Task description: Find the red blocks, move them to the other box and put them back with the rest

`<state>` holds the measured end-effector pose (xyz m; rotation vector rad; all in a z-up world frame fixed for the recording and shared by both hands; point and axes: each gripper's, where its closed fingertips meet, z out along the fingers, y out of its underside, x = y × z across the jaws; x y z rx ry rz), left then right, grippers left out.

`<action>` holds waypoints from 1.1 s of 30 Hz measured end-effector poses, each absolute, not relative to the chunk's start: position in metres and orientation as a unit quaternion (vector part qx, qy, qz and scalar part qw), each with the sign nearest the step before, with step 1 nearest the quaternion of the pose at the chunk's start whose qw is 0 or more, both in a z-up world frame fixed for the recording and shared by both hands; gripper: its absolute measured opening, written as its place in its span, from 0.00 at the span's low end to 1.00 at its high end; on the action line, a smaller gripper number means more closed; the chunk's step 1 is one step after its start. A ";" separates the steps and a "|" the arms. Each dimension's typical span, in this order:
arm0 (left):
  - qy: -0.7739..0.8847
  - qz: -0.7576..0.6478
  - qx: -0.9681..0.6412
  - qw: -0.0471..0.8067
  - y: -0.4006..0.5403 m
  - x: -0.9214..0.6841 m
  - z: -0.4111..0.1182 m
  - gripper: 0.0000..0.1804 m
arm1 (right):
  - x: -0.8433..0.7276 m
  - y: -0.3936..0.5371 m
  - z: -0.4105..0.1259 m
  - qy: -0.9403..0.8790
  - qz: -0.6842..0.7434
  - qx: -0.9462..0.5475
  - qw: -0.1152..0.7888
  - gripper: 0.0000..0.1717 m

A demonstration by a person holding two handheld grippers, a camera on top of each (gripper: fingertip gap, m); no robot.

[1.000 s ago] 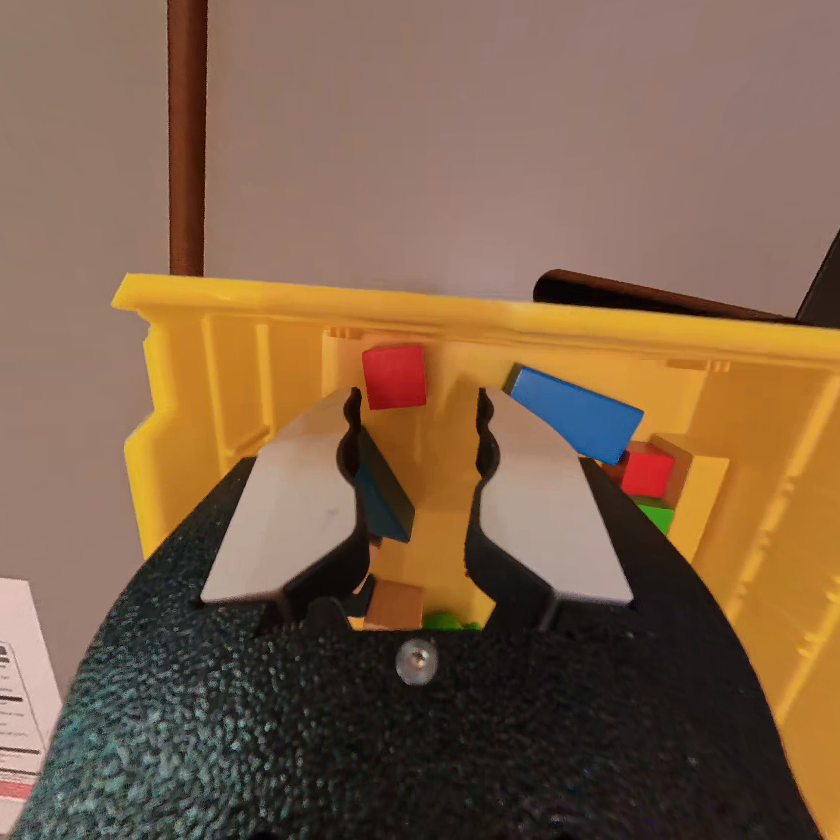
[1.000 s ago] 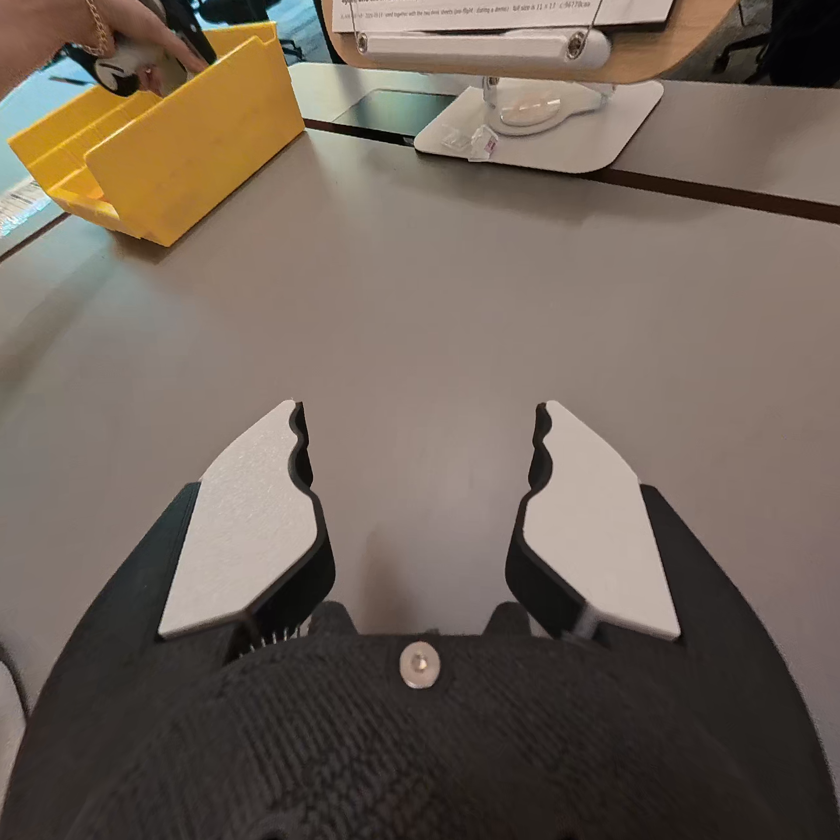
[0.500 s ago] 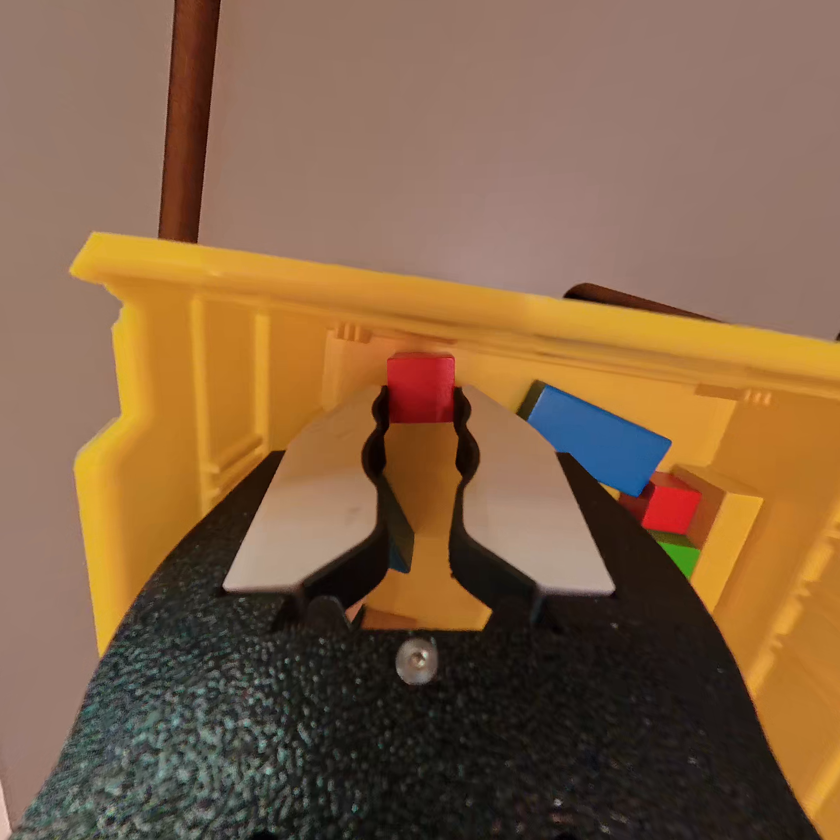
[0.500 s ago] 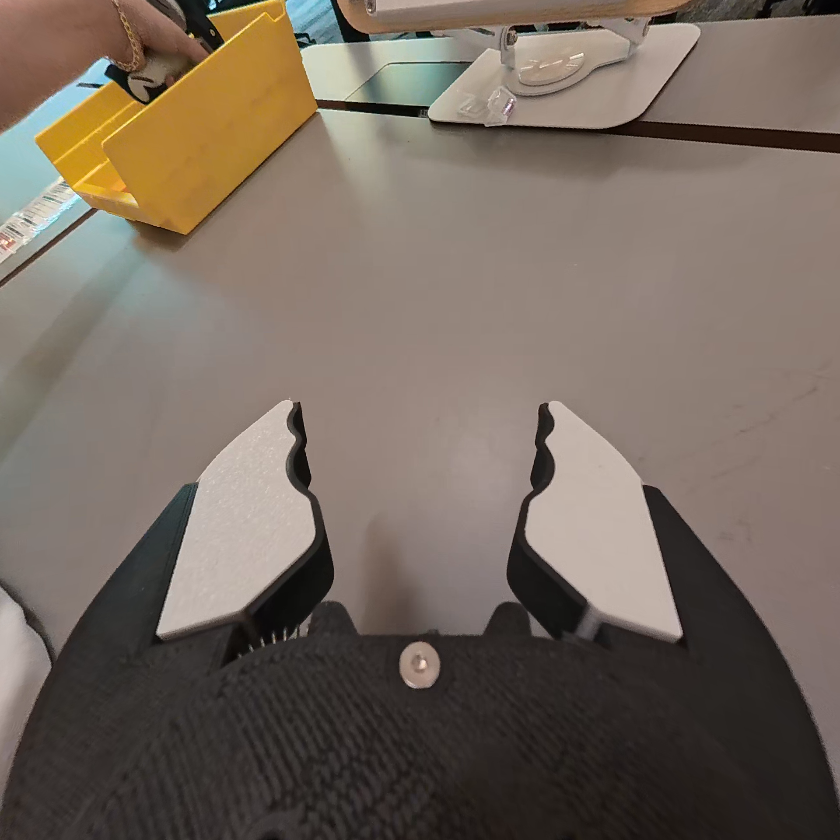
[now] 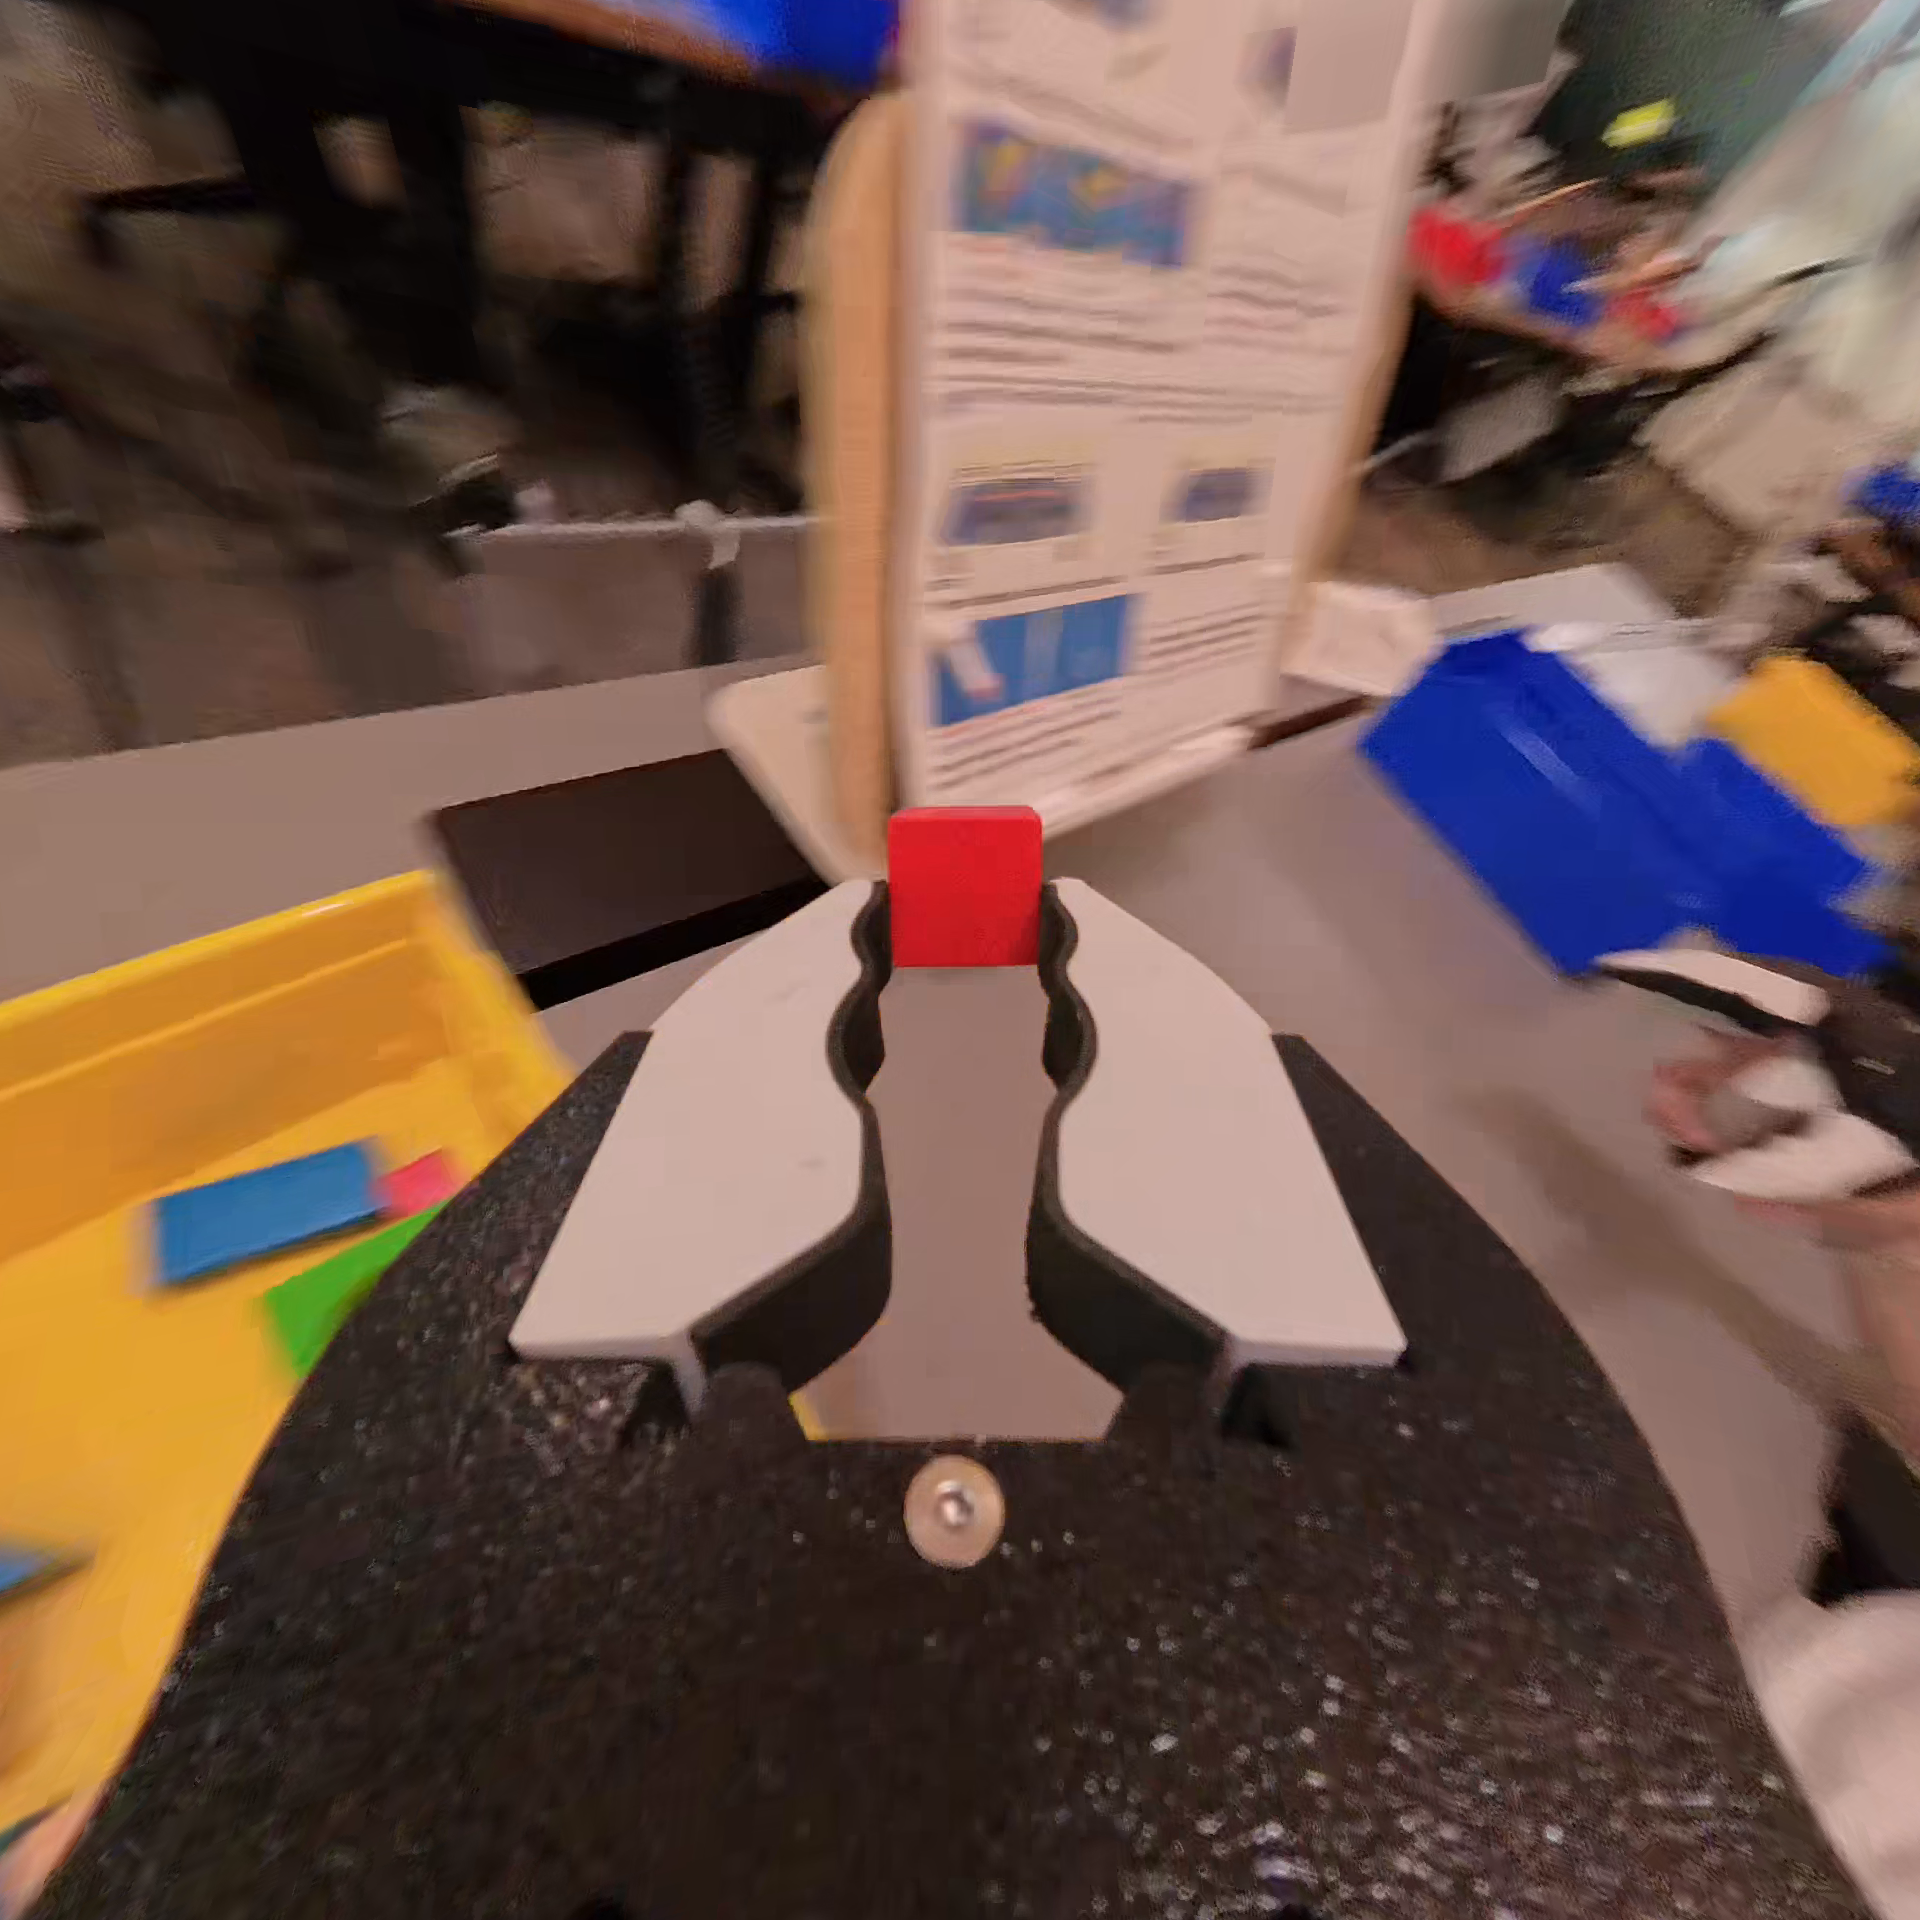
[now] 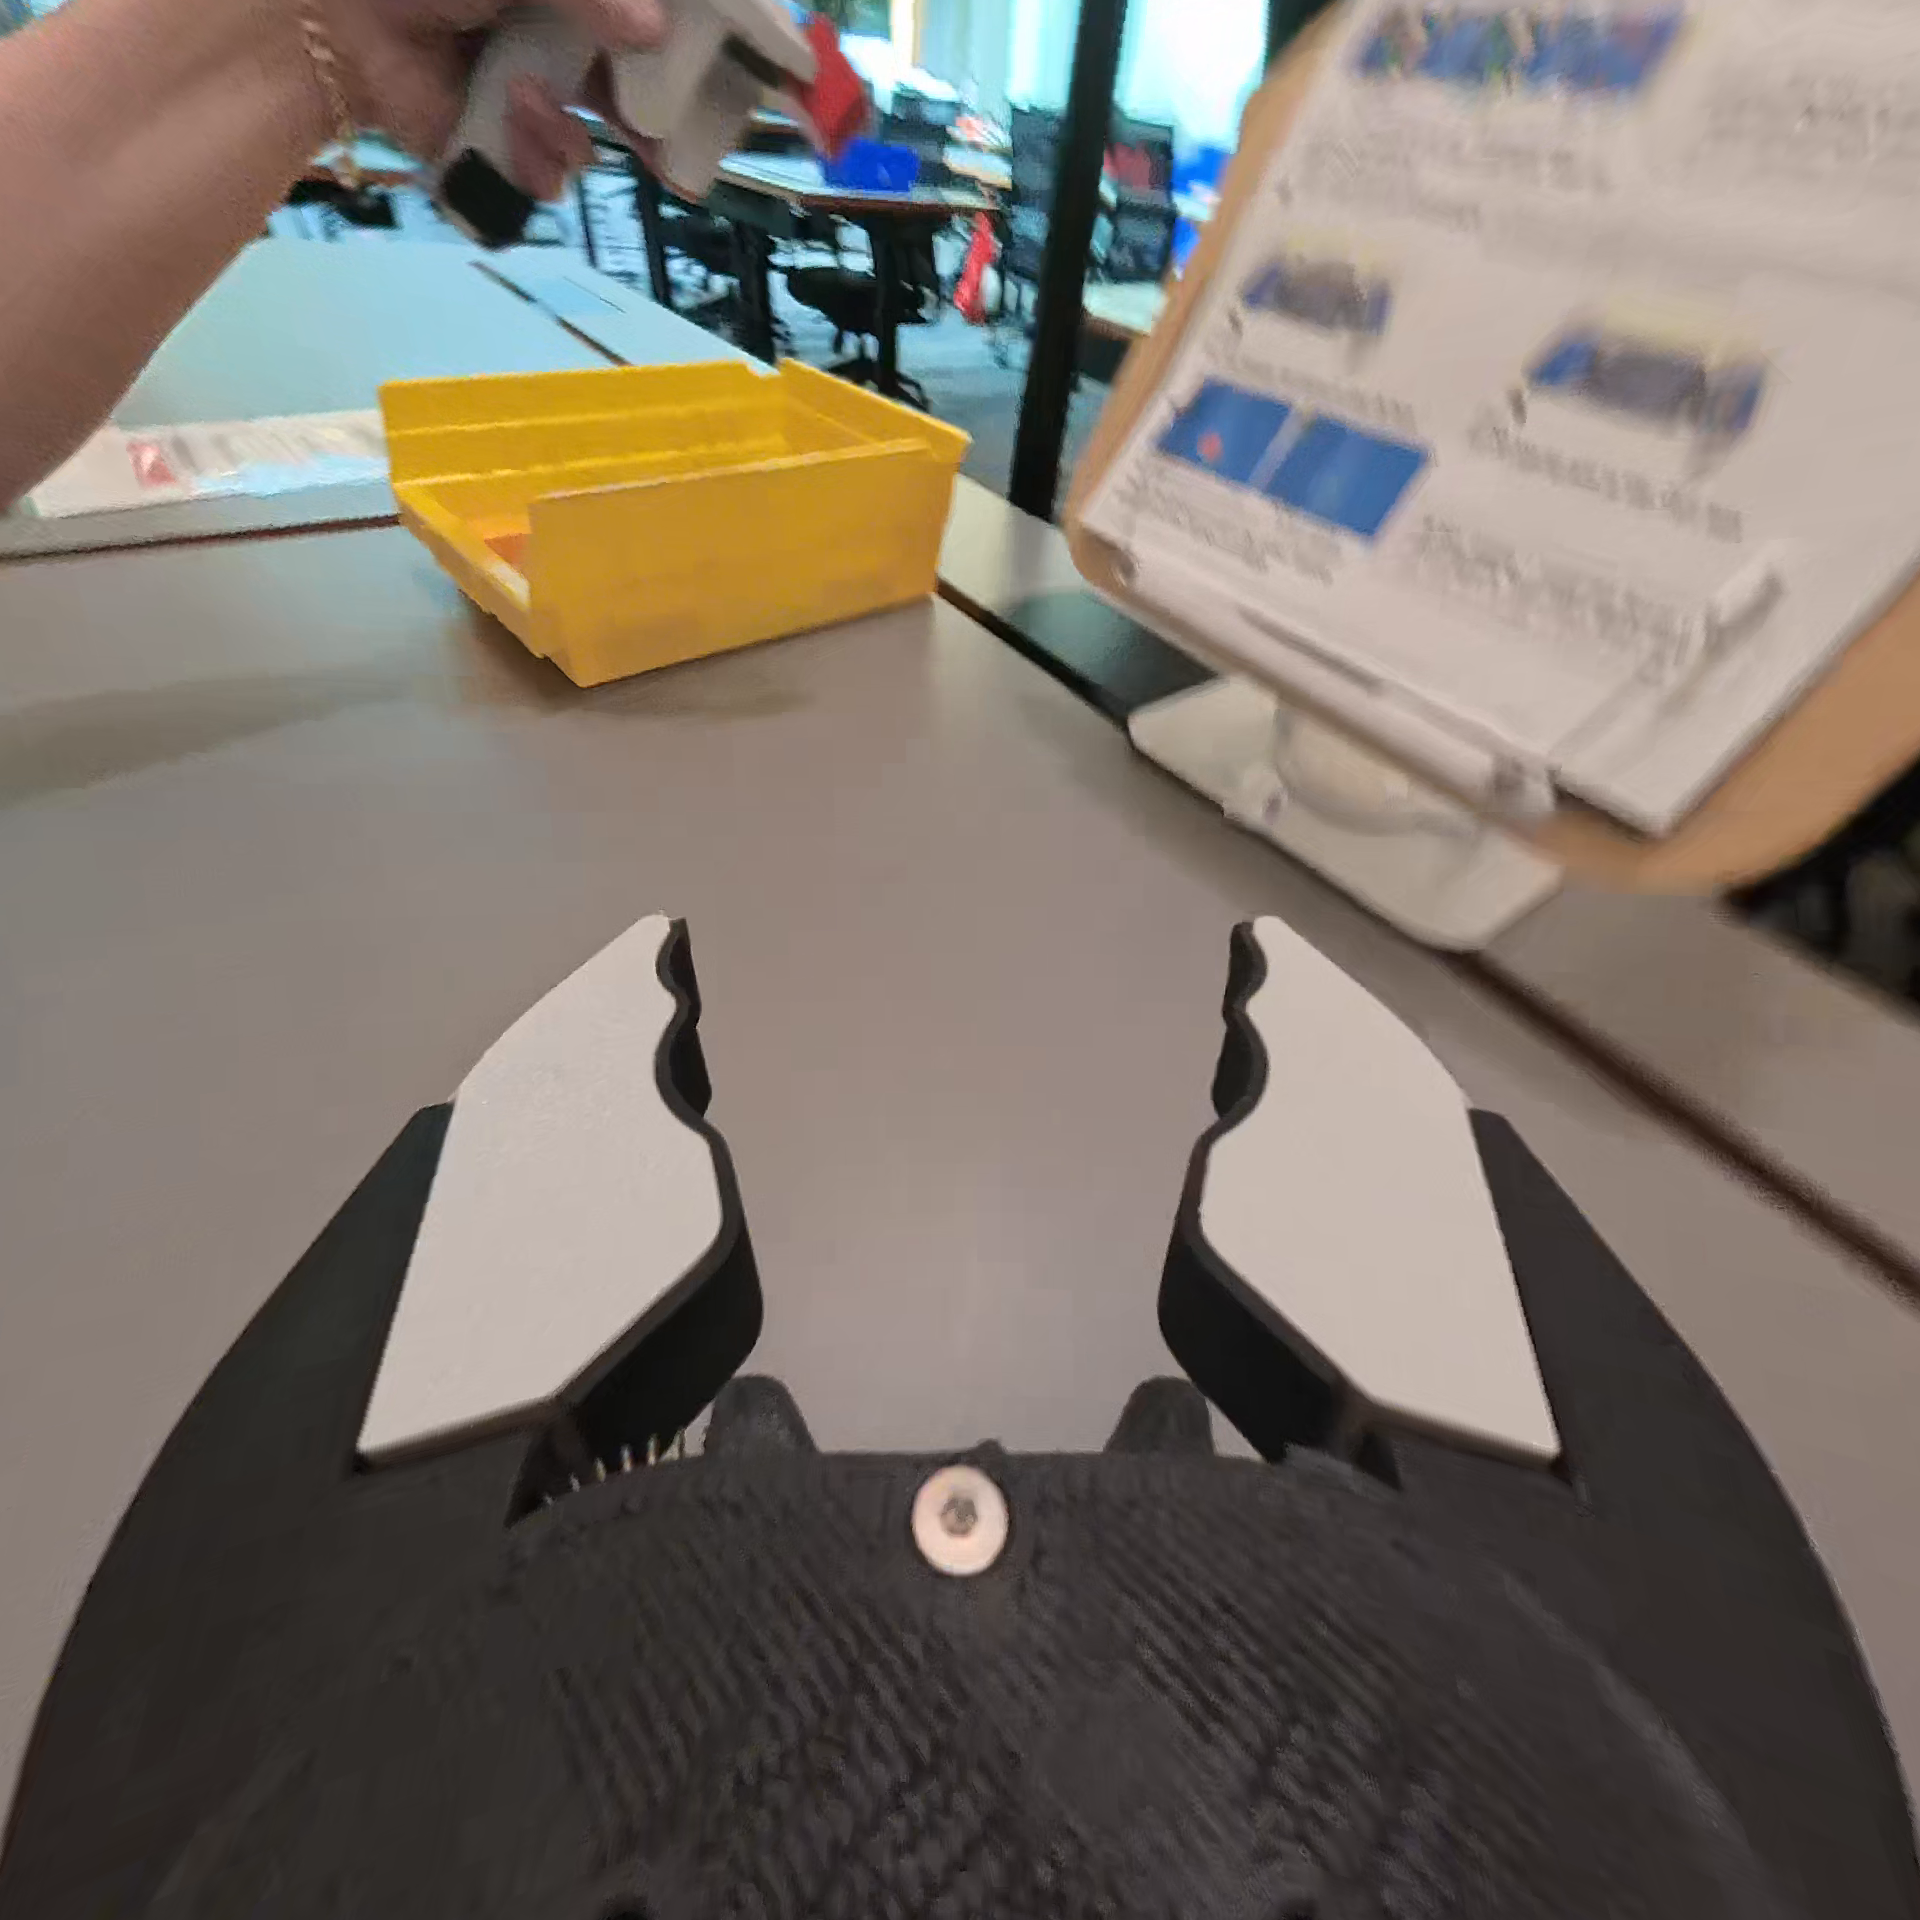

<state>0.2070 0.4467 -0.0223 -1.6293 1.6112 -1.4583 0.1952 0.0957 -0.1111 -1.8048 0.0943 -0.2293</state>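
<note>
**Left gripper holds a red block in the air; right gripper waits open over the table**

The left gripper (image 5: 964,914) is raised above the grey table (image 6: 935,831), pointing level across it toward a tilted display stand (image 5: 1091,416) with papers clipped to it. Its two fingertips (image 5: 868,935) press on the opposite sides of a small red block (image 5: 964,894), which sticks out above and ahead of the tips. The jaws stand narrow, only as far apart as the block is wide. In the right wrist view the same gripper (image 6: 769,73) shows high at the upper left, gripped by a hand (image 6: 416,73) whose forearm reaches in from the left edge, well above the yellow box (image 6: 665,520).

That yellow box sits below and to the left of the left gripper; blue (image 5: 260,1216), green (image 5: 332,1299) and pink-red (image 5: 416,1184) blocks lie in it, blurred. A blue box (image 5: 1579,810) stands far to the right on the table, also blurred.

The right gripper (image 6: 956,997) hangs low over the bare table, tilted slightly down, jaws spread wide with nothing between them. Both its fingers (image 6: 582,1174) are clear of the table.
</note>
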 end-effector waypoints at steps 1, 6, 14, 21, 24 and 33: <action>0.586 -0.554 -0.558 0.196 0.418 0.202 -0.015 0.15 | 0.191 0.105 -0.103 0.002 -0.119 -0.778 0.617 0.56; 0.568 -0.688 -0.447 0.065 0.290 0.176 -0.008 0.15 | 0.173 0.143 -0.055 -0.142 -0.228 -0.710 0.651 0.45; 0.543 -0.750 -0.366 -0.095 0.180 0.160 -0.031 0.15 | 0.150 0.160 -0.029 -0.218 -0.217 -0.671 0.674 0.36; 0.549 -0.747 -0.345 -0.148 0.150 0.148 -0.038 0.15 | 0.148 0.157 -0.037 -0.237 -0.211 -0.673 0.668 0.27; 0.546 -0.746 -0.346 -0.162 0.146 0.146 -0.041 0.15 | 0.144 0.156 -0.040 -0.254 -0.212 -0.673 0.662 0.19; 0.508 -0.755 -0.383 -0.157 0.150 0.153 -0.045 0.18 | 0.163 0.137 -0.041 -0.213 -0.222 -0.706 0.638 0.16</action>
